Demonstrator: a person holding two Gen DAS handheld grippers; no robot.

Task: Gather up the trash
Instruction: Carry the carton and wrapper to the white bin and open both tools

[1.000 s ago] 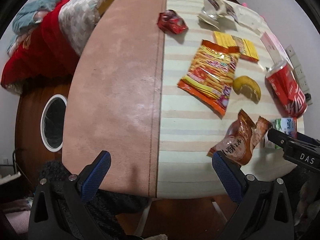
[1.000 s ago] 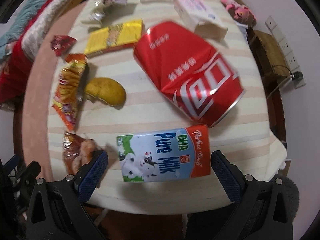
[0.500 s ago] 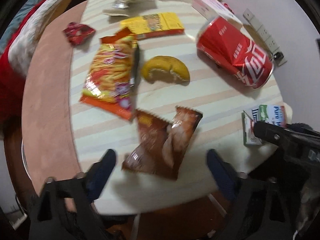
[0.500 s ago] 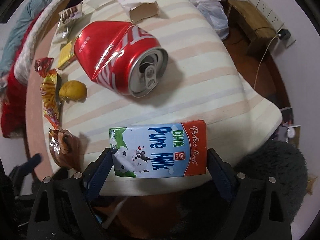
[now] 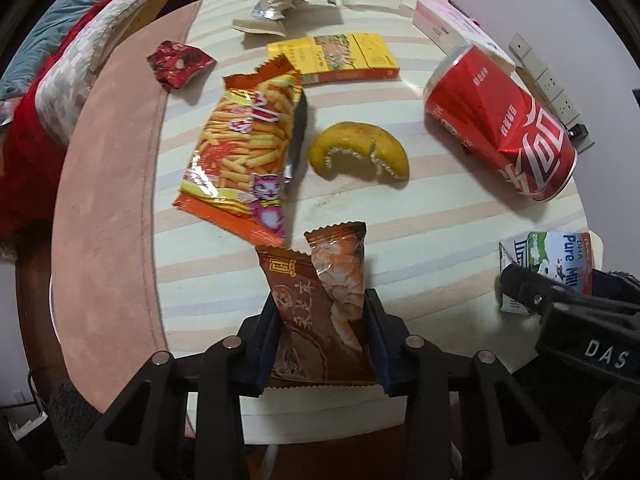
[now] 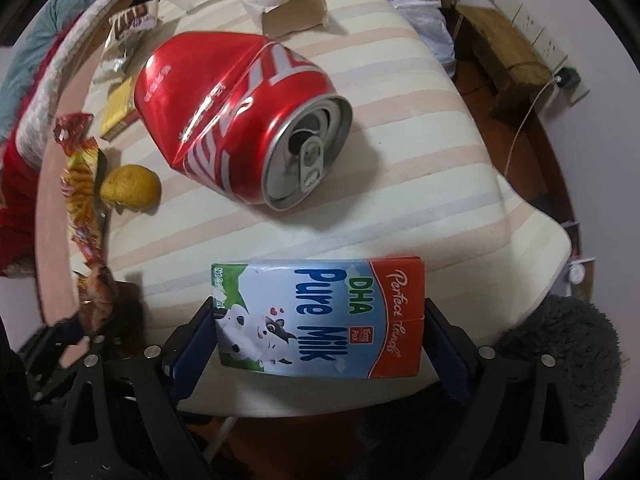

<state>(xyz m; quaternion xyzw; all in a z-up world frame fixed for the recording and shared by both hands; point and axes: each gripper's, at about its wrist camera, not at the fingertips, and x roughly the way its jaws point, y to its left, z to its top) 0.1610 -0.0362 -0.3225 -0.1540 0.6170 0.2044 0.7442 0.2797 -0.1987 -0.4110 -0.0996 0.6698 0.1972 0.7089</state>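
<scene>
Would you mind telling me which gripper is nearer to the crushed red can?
Right. The right gripper, closed around the milk carton, sits just before the can; the left gripper, holding the brown snack wrapper, is farther across.

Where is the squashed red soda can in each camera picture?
Left wrist view: the dented red aluminium soda can lies on its side at the upper right, on the striped tablecloth.
Right wrist view: the same can lies in the upper middle, its opened top facing the camera.
Shared landmark: the blue-and-white Pure Milk carton, low right in the left view, bottom centre in the right view.
</scene>
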